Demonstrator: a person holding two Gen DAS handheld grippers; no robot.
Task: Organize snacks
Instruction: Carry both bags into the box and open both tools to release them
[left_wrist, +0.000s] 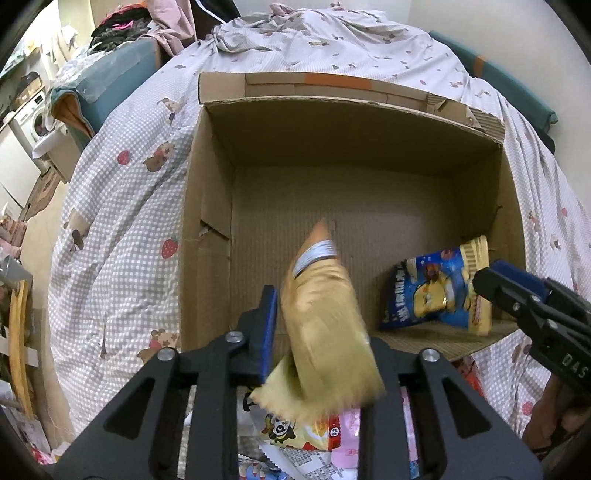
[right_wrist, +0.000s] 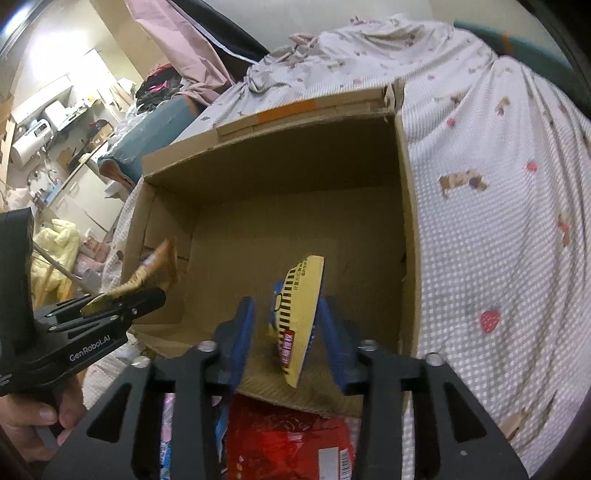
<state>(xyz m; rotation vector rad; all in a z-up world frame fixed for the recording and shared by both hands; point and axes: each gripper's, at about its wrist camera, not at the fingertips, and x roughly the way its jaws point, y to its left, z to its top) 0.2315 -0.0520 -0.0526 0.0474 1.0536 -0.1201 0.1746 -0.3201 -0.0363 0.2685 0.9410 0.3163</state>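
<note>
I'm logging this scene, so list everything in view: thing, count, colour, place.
cardboard box: one, brown, open-topped, on the bed.
tan snack bag: one, tan-gold, blurred, over the box's near edge in the left gripper.
blue and yellow snack bag: one, between the right gripper's fingers, low in the box's near right corner.
red snack bag: one, on the bed in front of the box.
other snack packets: several, pink, yellow and white, piled in front of the box; count unclear.
bedsheet: one, checked lilac-white with strawberry prints, under the box.
washing machine: one, white, far left.
left gripper: black, blue pads, shut on the tan bag.
right gripper: black, blue pads; grip unclear.
</note>
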